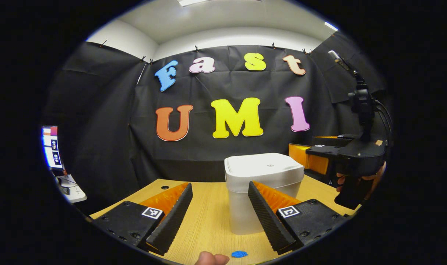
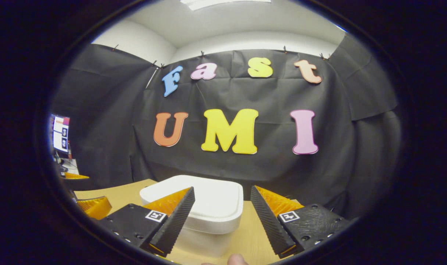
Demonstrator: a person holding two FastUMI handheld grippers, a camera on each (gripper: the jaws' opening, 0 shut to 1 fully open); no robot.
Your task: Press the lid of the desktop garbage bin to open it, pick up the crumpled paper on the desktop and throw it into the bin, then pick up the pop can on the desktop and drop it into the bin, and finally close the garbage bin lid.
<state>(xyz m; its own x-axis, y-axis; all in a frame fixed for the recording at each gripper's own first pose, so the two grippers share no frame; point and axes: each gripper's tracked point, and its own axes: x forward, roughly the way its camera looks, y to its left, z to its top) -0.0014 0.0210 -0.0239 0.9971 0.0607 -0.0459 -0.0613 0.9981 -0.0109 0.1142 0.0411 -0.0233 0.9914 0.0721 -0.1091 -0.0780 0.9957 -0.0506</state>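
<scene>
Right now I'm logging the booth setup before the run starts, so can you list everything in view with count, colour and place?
garbage bin: one, white, lid down, on the table ahead of both grippers.
table: one, light wood, under the bin.
blue mark: one, blue, on the table's near edge.
monitor: one, lit, at the far left.
camera on a stand: one, black, far right in the left gripper view.
left gripper: one, fingers spread, nothing between them.
right gripper: one, fingers spread, just above the bin lid; in the left gripper view a hand holds it.
</scene>
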